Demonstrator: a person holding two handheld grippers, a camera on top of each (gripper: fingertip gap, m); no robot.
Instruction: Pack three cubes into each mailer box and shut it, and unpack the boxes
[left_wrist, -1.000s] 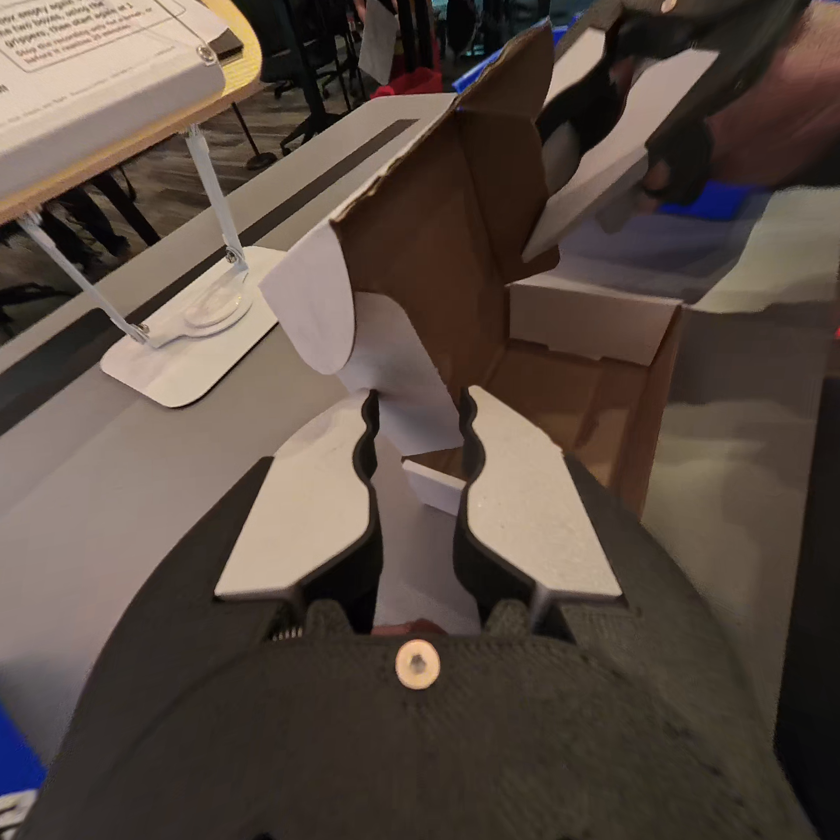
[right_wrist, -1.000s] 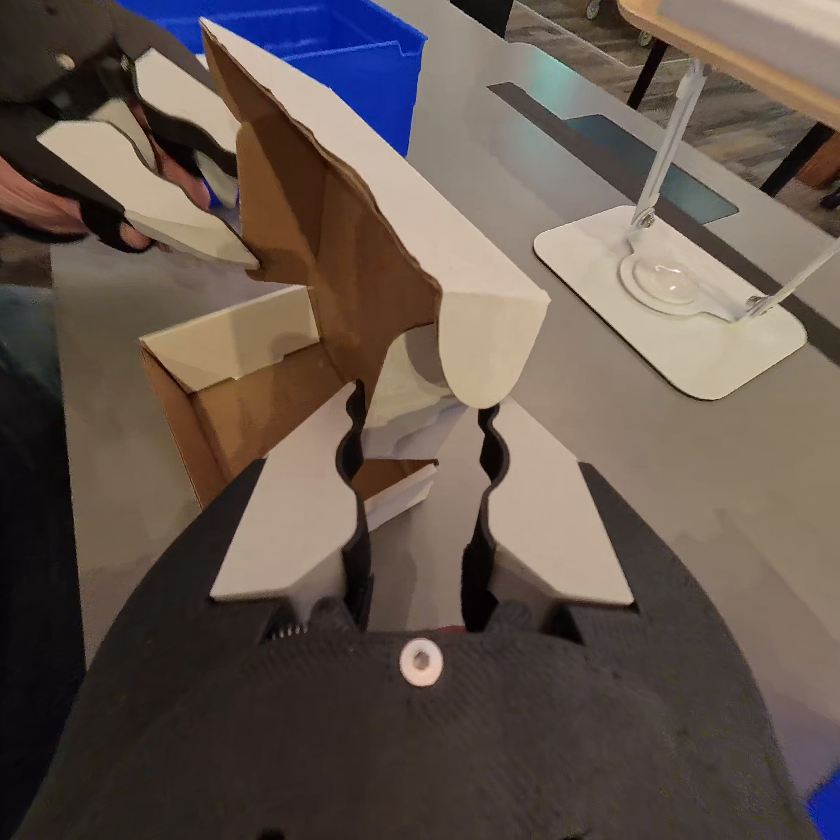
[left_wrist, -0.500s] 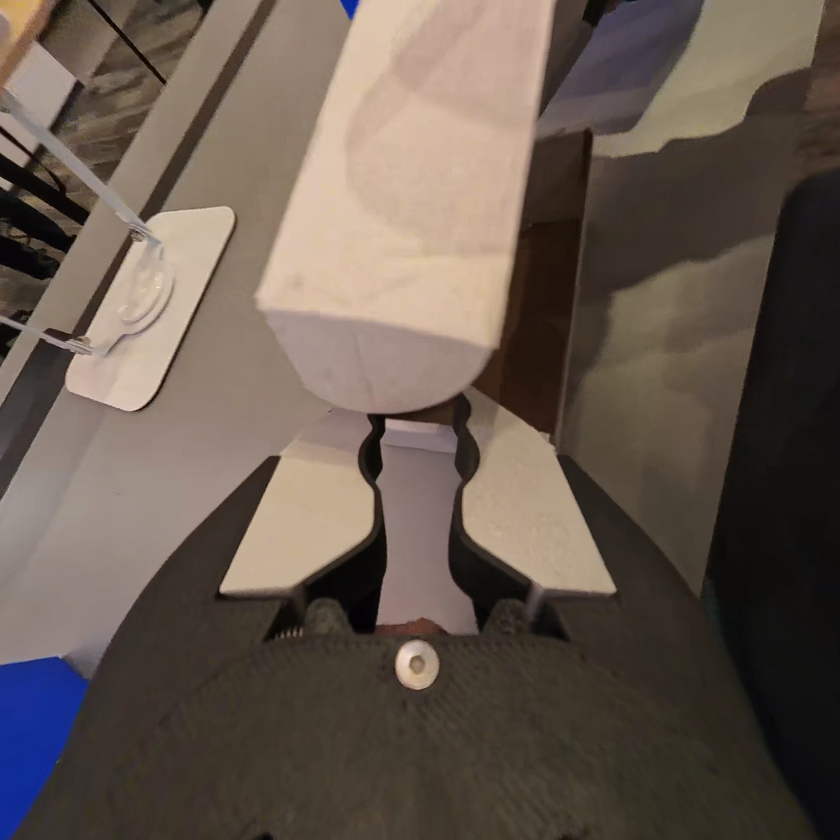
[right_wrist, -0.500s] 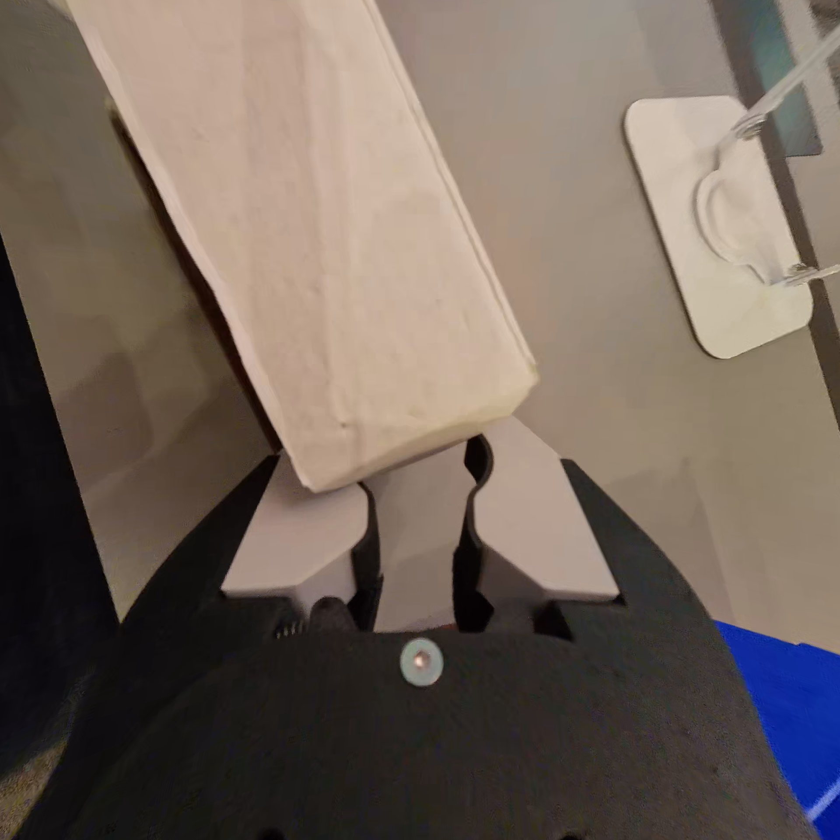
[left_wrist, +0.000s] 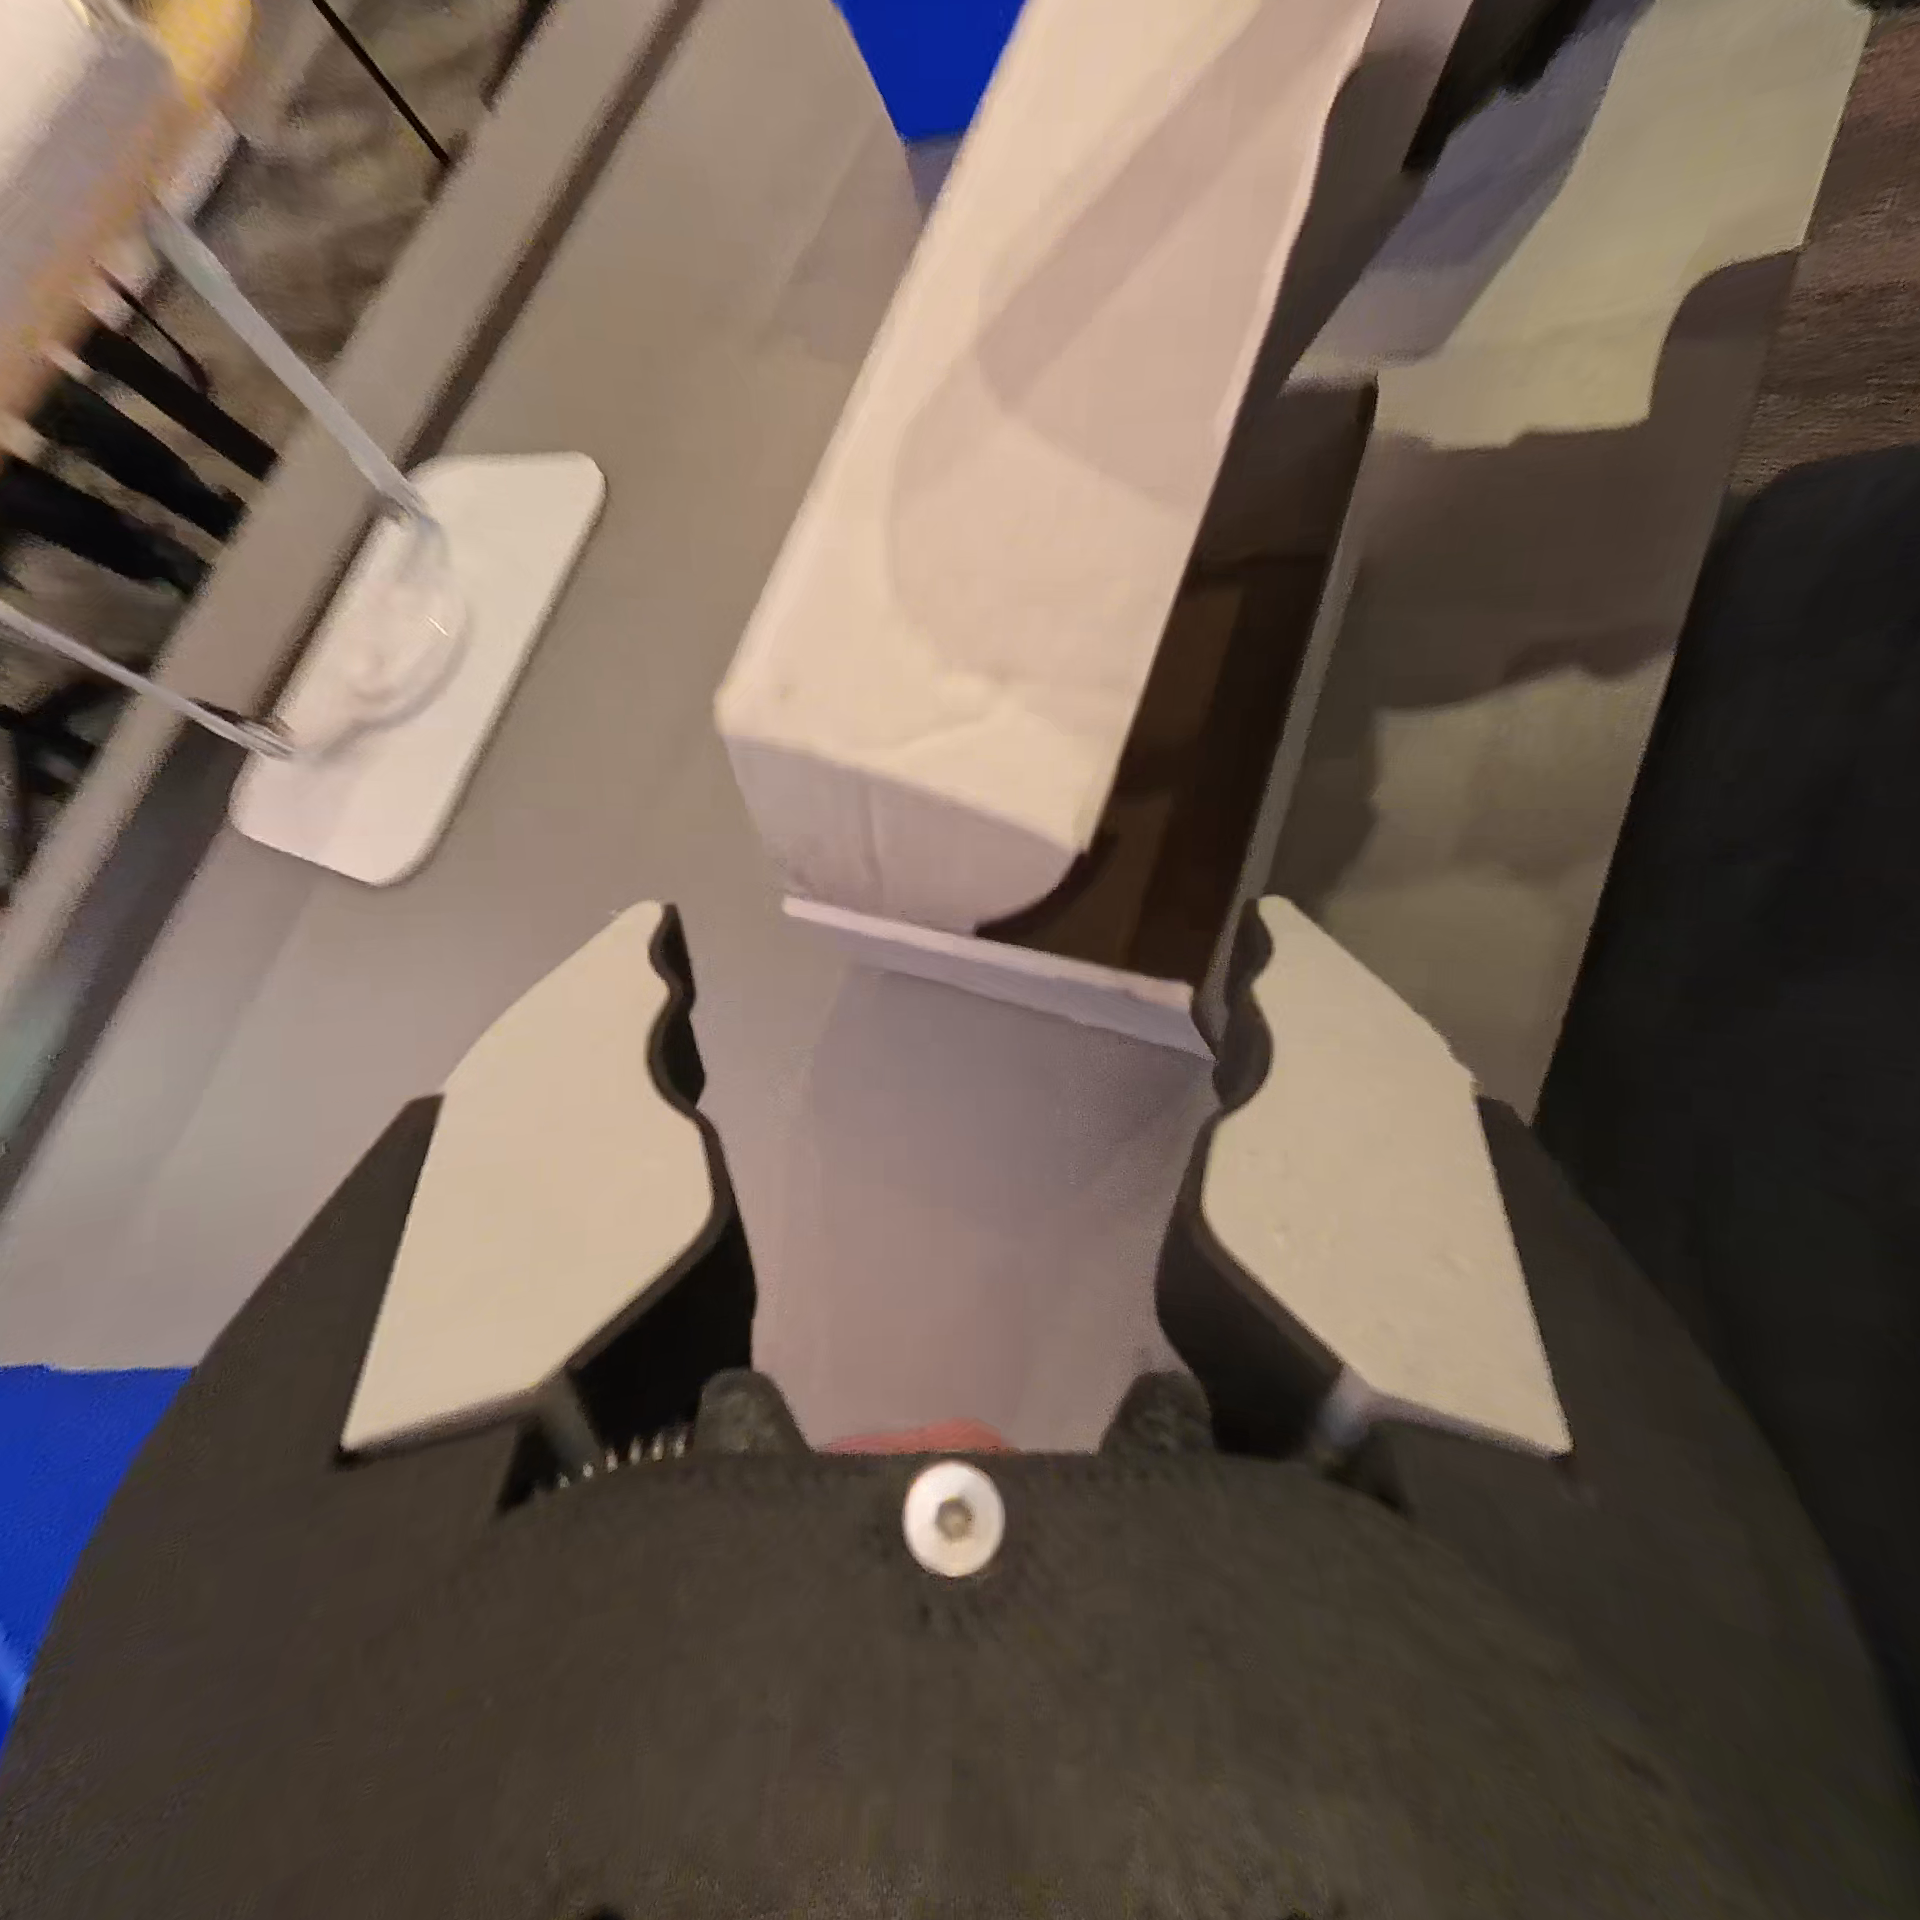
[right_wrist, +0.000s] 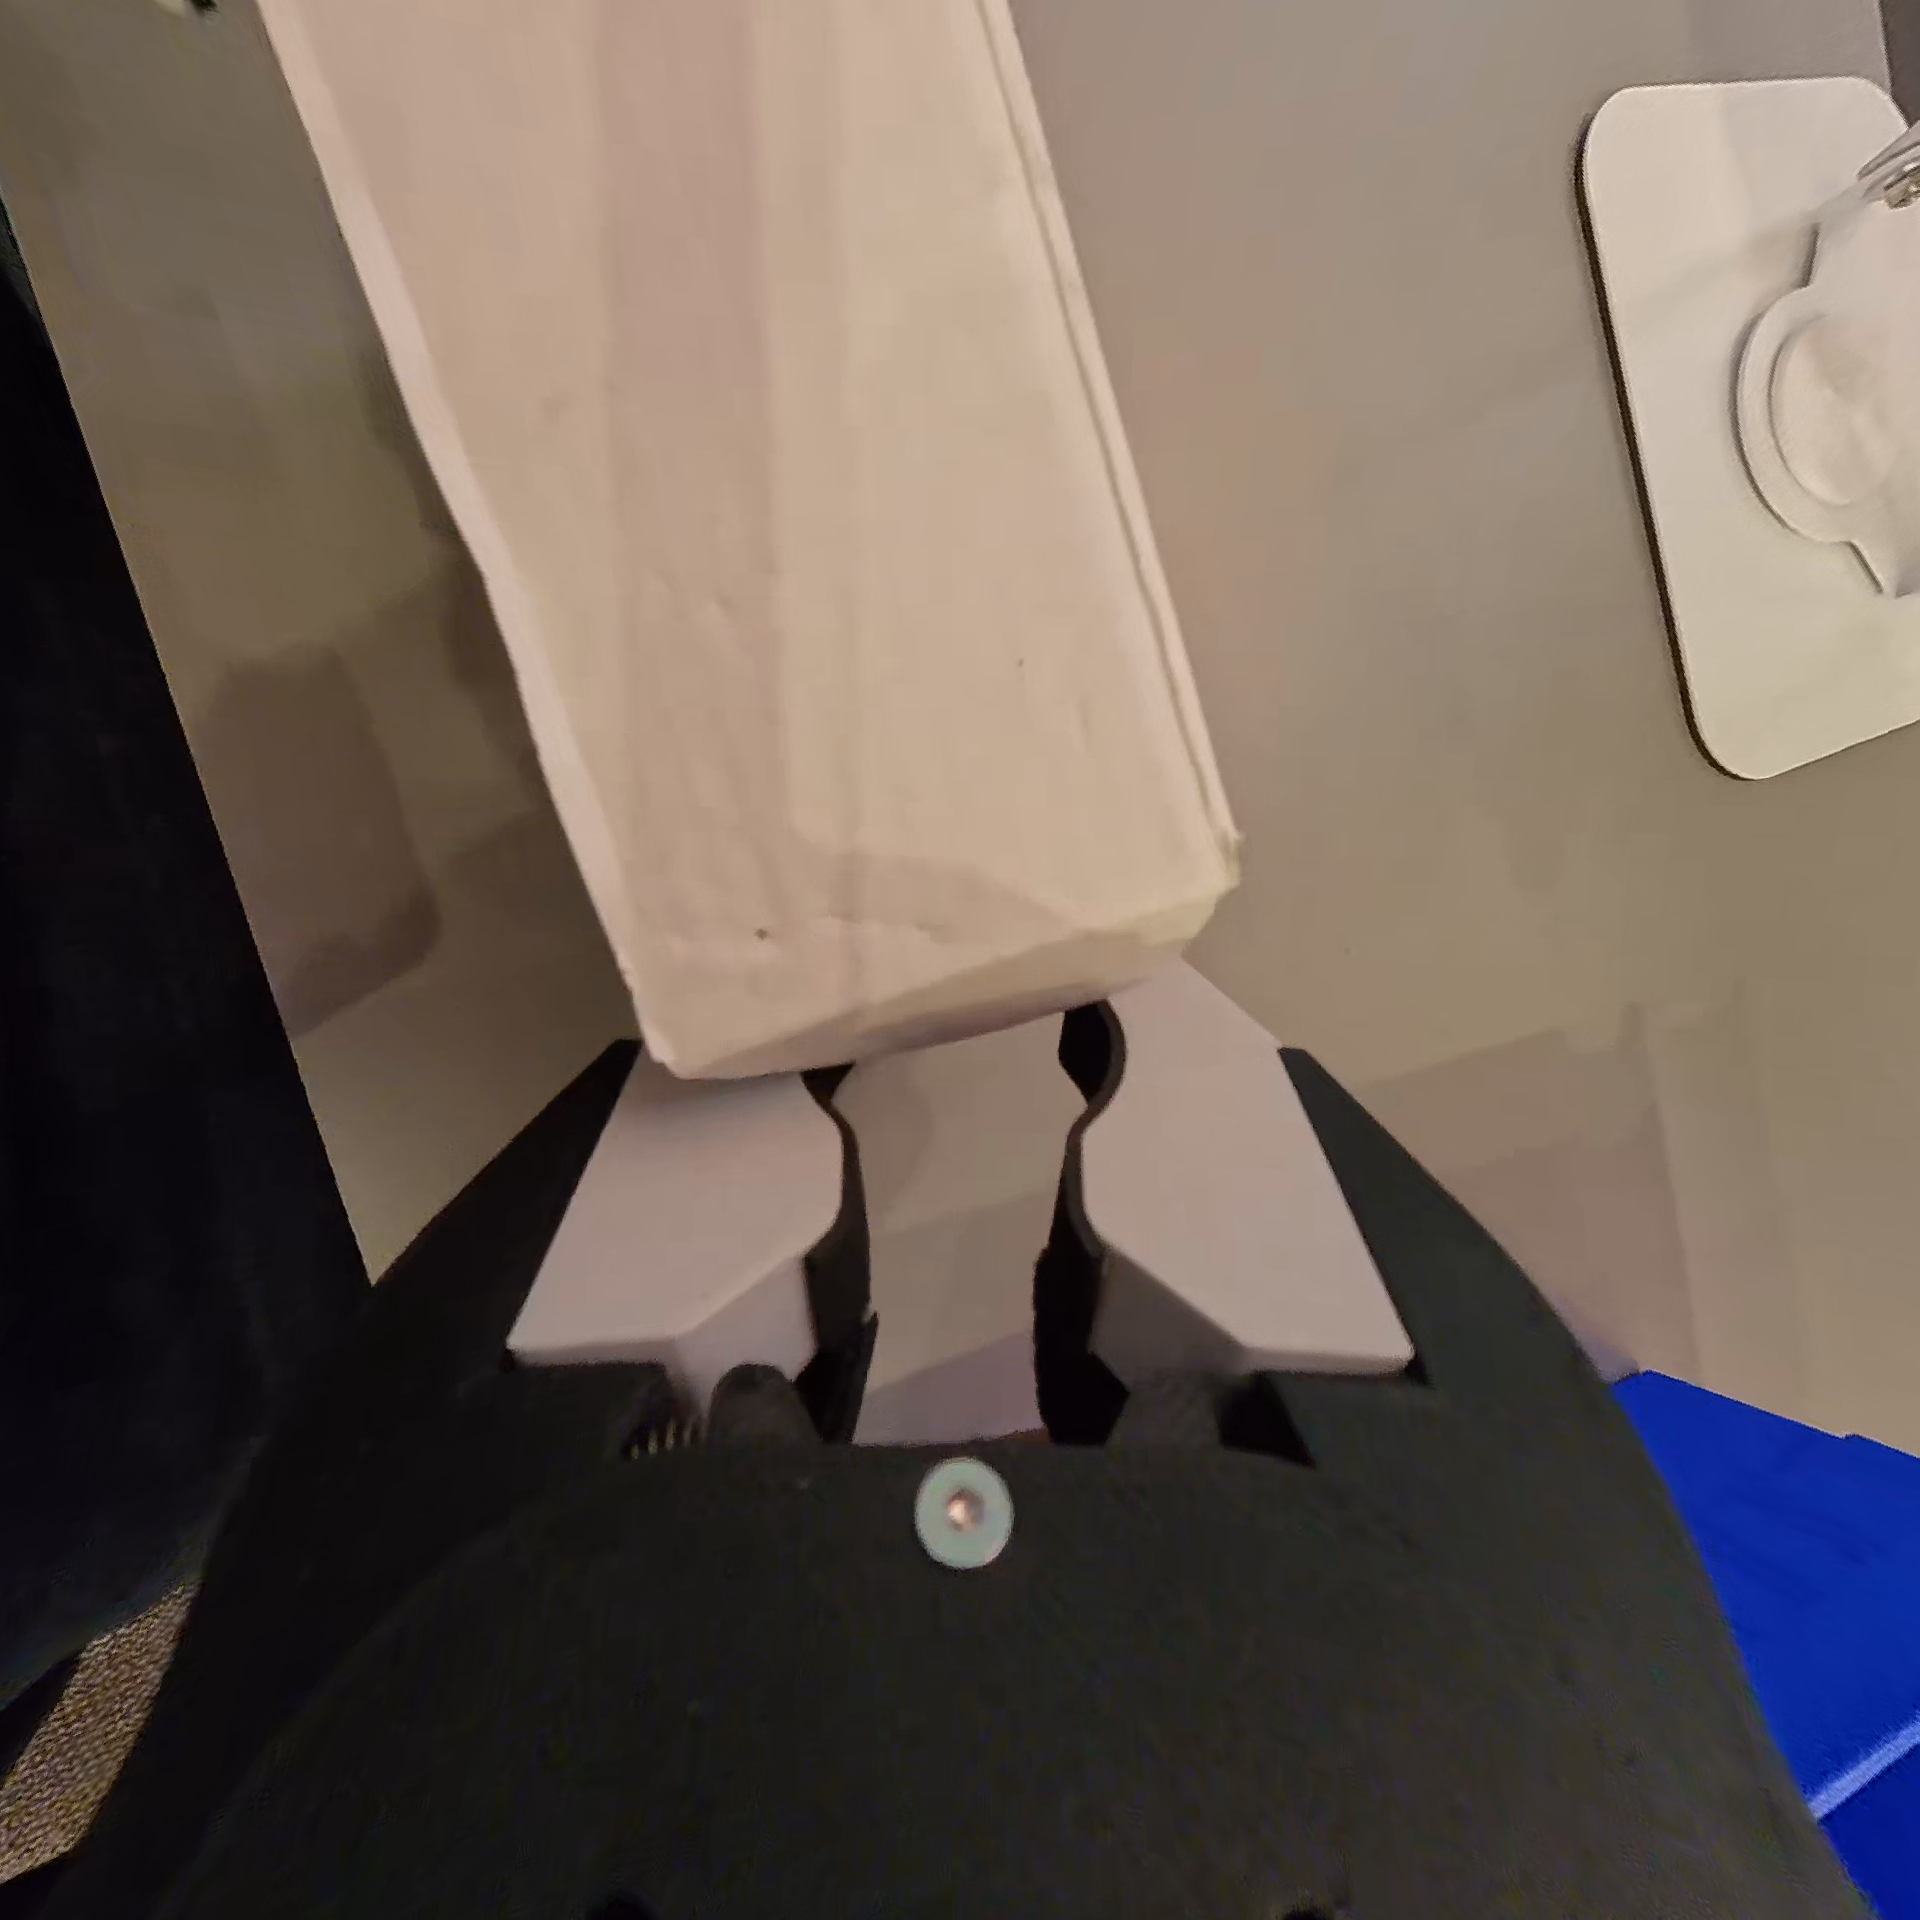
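A white mailer box lies lengthwise ahead of both grippers on the grey table (left_wrist: 675, 436). Its white lid (left_wrist: 1039, 468) is folded down almost flat, and a dark brown slit of the inside (left_wrist: 1236, 665) still shows along the lid's right edge. My left gripper (left_wrist: 961, 966) is open wide at the box's near end wall (left_wrist: 987, 982) and holds nothing. In the right wrist view the lid (right_wrist: 727, 468) covers the box and overlaps my left fingertip. My right gripper (right_wrist: 956, 1049) has a narrow gap, with the white box end between the fingers. No cubes show.
A white stand base (left_wrist: 416, 675) with clear legs sits on the table left of the box; it also shows in the right wrist view (right_wrist: 1766, 416). Blue bins are at the edges (left_wrist: 914, 62) (right_wrist: 1818, 1610). A person's dark clothing (right_wrist: 104, 935) borders the table.
The lid came down from upright to nearly flat on the box. Both grippers tilted to look down on it. My left gripper opened wide; the right gap narrowed slightly.
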